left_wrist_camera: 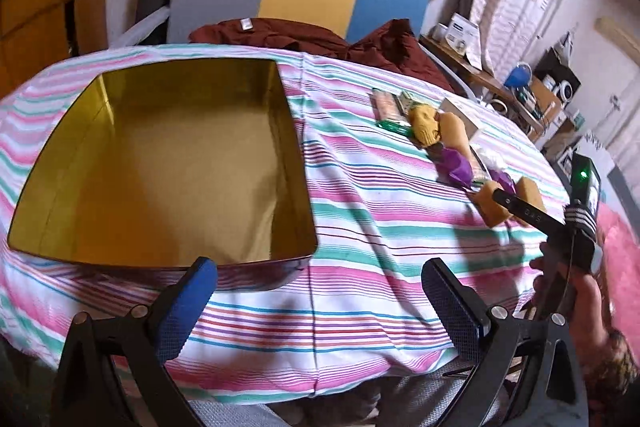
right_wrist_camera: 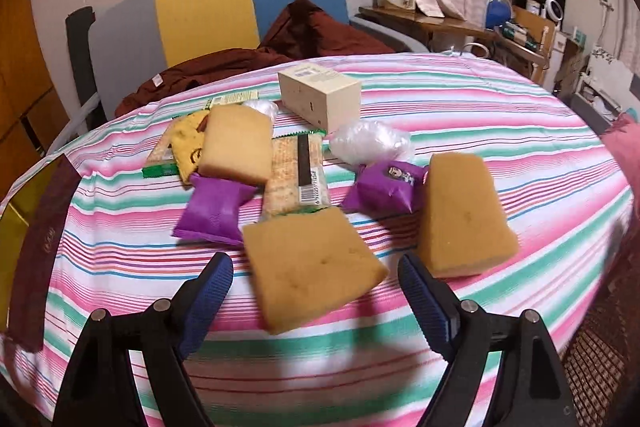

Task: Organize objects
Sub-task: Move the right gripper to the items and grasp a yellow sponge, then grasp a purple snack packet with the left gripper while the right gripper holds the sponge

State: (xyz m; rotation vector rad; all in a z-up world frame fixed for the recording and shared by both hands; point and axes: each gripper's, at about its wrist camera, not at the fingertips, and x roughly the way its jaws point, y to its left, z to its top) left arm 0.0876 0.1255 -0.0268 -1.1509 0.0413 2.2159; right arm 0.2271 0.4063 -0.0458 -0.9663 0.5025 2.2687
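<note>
An open gold-lined tin box point(left_wrist_camera: 168, 167) sits on the striped tablecloth point(left_wrist_camera: 360, 235); its rim also shows at the left of the right wrist view point(right_wrist_camera: 24, 223). My left gripper point(left_wrist_camera: 320, 303) is open and empty just in front of the box's near right corner. My right gripper point(right_wrist_camera: 316, 291) is open, its fingers on either side of a yellow sponge point(right_wrist_camera: 312, 267) without touching it. Around it lie a second sponge point(right_wrist_camera: 468, 211), a third sponge point(right_wrist_camera: 236, 143), two purple packets point(right_wrist_camera: 216, 207) point(right_wrist_camera: 384, 187), a cracker packet point(right_wrist_camera: 298, 175), a cream carton point(right_wrist_camera: 320, 95) and a clear bag point(right_wrist_camera: 368, 143).
A grey, yellow and blue chair point(right_wrist_camera: 212, 11) with dark red cloth point(right_wrist_camera: 312, 31) stands behind the table. A cluttered wooden shelf point(right_wrist_camera: 460, 23) is at the right. The right gripper's body and the hand holding it show in the left wrist view point(left_wrist_camera: 576, 227).
</note>
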